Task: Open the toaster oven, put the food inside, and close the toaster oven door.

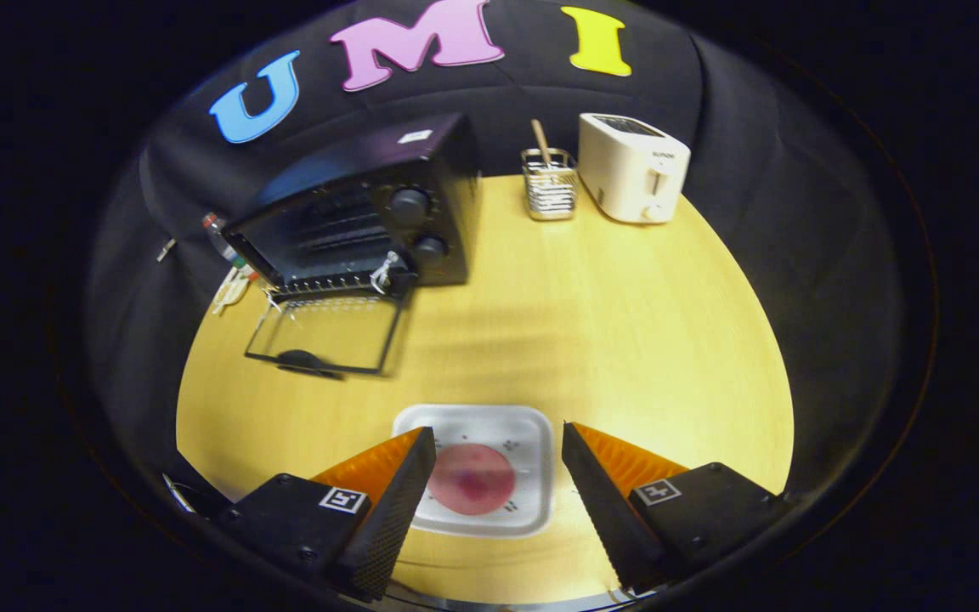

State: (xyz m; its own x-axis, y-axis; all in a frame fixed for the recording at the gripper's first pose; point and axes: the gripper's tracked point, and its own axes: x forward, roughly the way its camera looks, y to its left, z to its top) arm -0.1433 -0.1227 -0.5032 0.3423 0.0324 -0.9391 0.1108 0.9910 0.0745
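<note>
Gripper view, looking forward and down along the two fingers of the gripper [498, 442], which are spread wide apart and hold nothing. Between the fingertips, resting on the table, sits a white square tray [532, 425] with rounded corners. On the tray lies a round, reddish-pink piece of food [472, 480] (slightly blurred, so its exact kind cannot be told). Neither finger touches the tray or the food.

The table [608, 340] is a light yellow wood surface, smooth and mostly bare around the tray. Beyond the fingers and off to the left stands a black toaster oven [353, 212], set at an angle. Its glass door [324, 336] is folded down flat toward the gripper, so the oven is open, and a wire rack shows inside. Two round black knobs [410, 204] sit one above the other on its right side.

Farther back, near the far edge of the table, stands a small wire basket [551, 191] holding a wooden utensil. Just to its right is a cream-coloured pop-up toaster [632, 170]. Black cloth walls [753, 170] enclose the table on all sides.
</note>
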